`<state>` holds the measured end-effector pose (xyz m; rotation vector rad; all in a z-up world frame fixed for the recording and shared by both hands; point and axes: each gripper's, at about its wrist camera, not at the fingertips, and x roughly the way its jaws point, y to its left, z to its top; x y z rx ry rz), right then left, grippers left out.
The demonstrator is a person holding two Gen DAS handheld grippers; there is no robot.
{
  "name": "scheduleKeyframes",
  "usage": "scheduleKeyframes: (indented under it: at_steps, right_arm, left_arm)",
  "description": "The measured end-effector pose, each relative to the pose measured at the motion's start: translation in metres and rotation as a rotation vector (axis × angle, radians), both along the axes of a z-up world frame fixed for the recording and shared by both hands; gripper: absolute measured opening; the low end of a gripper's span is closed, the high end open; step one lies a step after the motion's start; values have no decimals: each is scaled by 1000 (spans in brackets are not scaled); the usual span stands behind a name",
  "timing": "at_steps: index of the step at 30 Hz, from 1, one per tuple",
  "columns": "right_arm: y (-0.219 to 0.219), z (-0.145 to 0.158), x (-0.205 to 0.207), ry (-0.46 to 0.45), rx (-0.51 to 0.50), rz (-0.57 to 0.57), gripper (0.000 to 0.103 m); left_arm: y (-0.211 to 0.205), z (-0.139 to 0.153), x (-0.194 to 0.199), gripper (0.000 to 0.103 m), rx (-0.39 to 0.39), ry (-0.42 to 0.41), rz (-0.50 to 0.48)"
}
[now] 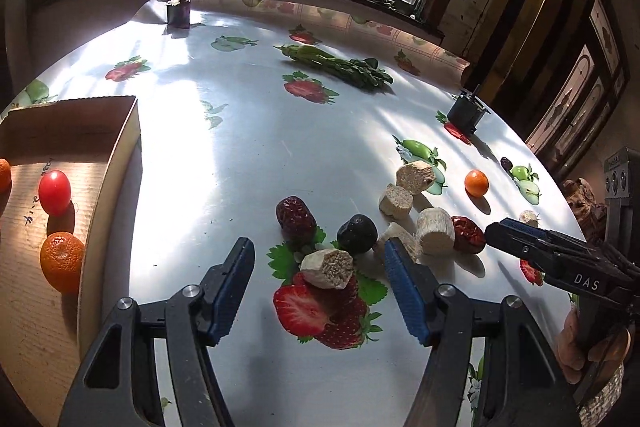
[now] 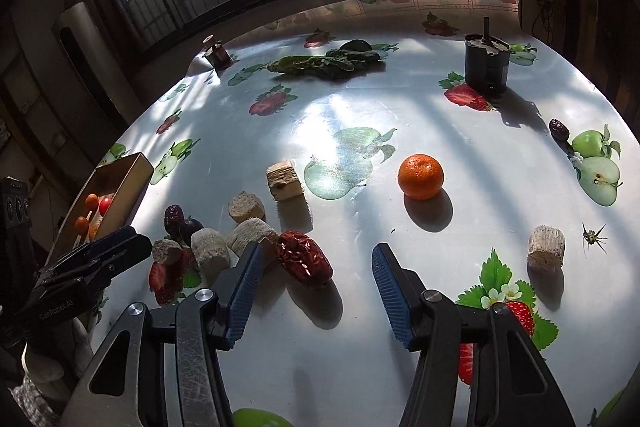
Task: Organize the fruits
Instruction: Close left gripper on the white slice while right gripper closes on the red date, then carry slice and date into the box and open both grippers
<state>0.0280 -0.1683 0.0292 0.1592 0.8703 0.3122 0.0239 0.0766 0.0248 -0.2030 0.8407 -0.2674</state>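
Note:
A cardboard box [image 1: 120,155] at the left holds a cherry tomato [image 1: 55,192] and a mandarin [image 1: 62,261]; the box also shows in the right wrist view [image 2: 132,179]. My left gripper [image 1: 320,259] is open and empty, low over a beige cut chunk [image 1: 328,268], with a dark plum [image 1: 357,233] and a red date [image 1: 295,217] just beyond. My right gripper [image 2: 316,259] is open and empty, with a second red date [image 2: 305,258] by its left finger. A loose mandarin [image 2: 421,175] lies further ahead on the table.
Several beige chunks [image 2: 248,235] lie around the dates, and one [image 2: 546,246] sits apart at the right. Leafy greens [image 2: 328,63], a dark jar [image 2: 218,55] and a black device [image 2: 487,65] stand at the back. A small date [image 2: 559,129] lies far right.

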Motion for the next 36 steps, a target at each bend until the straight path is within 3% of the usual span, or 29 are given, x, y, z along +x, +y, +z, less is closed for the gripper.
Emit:
scheduleKeyframes:
  at_steps: [2,8,12,20,21,22,25,36]
  right_arm:
    - [3,-4,1,9,-36,7,60]
    - [8,-13,4,29,-99,18,59]
    - [21,-19,7,28,-151,31,53]
    - [45,-24,13,-11,-248,41,53]
    - [47,-24,12,-12,-252,44,49]
    - [47,-24,12,-15,-251,46,41]
    - [45,-23,11,-13,-236,35,29]
    - [24,-17,2,-12,-129,-84,28]
  left_arm:
    - [-1,-6,4,66,-9,29,-14]
    - [-27,-14,8,43,88,33,-68]
    - [-33,-16,9,42,114,26,-72]
    - [-41,-16,6,46,154,21,-97]
    - [-42,-16,5,37,161,18,-99]
    - [-43,-16,5,27,167,18,-100]
    - [-44,-15,2,27,174,12,-102]
    - [-38,-2,-10,27,132,-48,-70]
